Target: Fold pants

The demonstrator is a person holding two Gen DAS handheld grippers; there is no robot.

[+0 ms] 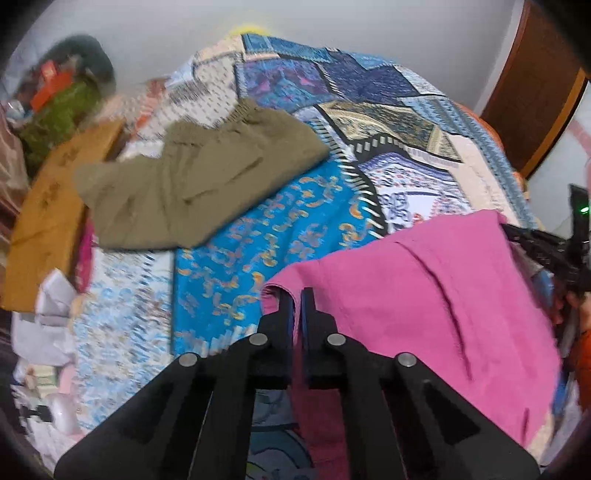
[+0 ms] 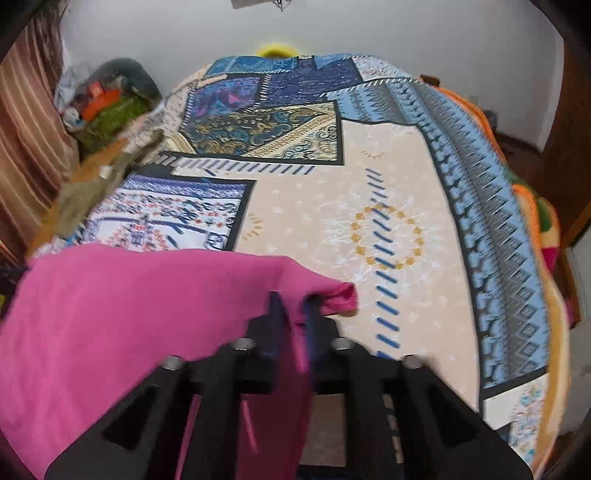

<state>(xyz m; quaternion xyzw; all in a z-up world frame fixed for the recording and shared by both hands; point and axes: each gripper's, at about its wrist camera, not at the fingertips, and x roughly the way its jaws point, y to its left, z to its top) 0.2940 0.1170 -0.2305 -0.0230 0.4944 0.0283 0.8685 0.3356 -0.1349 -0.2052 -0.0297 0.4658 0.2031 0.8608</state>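
Patchwork-covered bed (image 2: 388, 221), white wall (image 2: 406, 33)

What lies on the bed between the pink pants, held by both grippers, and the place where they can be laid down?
Nothing visible does. The pink pants hang from the left gripper and the right gripper above bare bedspread. The olive pants lie farther off, at the bed's left side.

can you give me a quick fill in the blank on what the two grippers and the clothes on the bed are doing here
1. Both the left gripper and the right gripper have their jaws shut on the ____ pants.
2. The olive green garment lies on the ____, untouched.
3. In the left wrist view, the olive green garment lies to the ____ of the held pants.

Missing words: pink; bedspread; left
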